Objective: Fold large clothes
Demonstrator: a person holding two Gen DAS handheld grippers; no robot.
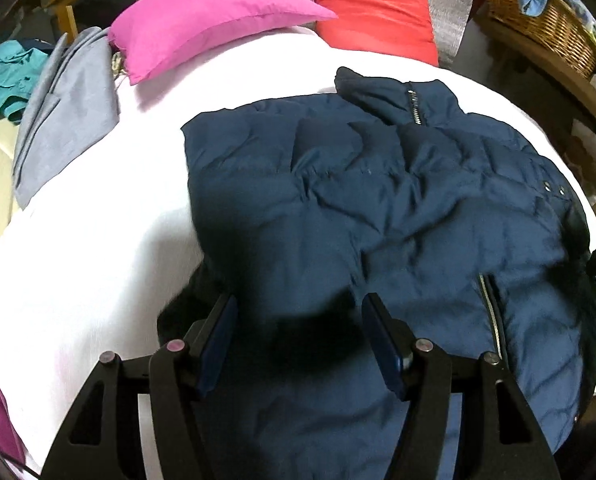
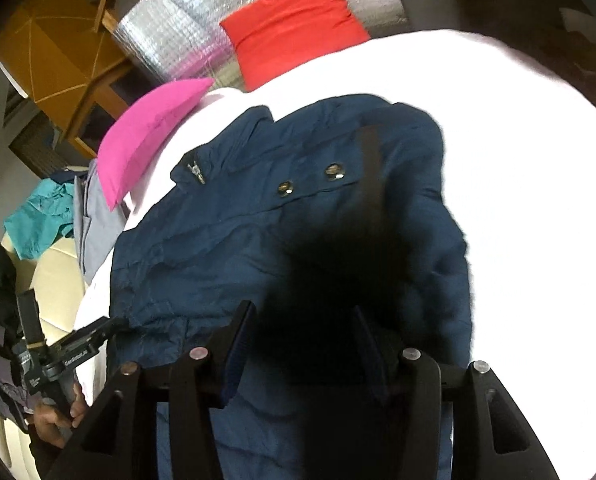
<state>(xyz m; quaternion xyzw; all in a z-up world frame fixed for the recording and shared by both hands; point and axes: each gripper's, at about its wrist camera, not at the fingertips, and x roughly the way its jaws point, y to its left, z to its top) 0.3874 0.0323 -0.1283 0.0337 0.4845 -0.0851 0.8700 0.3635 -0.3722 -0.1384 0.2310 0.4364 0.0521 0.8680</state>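
Observation:
A navy padded jacket (image 1: pixel 378 208) lies spread on the white bed (image 1: pixel 97 220), collar and zip toward the pillows. My left gripper (image 1: pixel 298 304) is open and hovers just above the jacket's near hem, holding nothing. In the right wrist view the same jacket (image 2: pixel 217 240) shows two metal snaps and a dark strip near its shoulder. My right gripper (image 2: pixel 304 316) is open above the jacket's right side, empty. The left gripper also shows at the lower left of the right wrist view (image 2: pixel 85 340), held by a hand.
A pink pillow (image 1: pixel 201 24) and a red pillow (image 1: pixel 378 20) lie at the bed's head. A grey garment (image 1: pixel 65 120) and a teal garment (image 1: pixel 1 80) lie at the left. A wicker basket (image 1: pixel 546 28) sits on a wooden shelf at the right.

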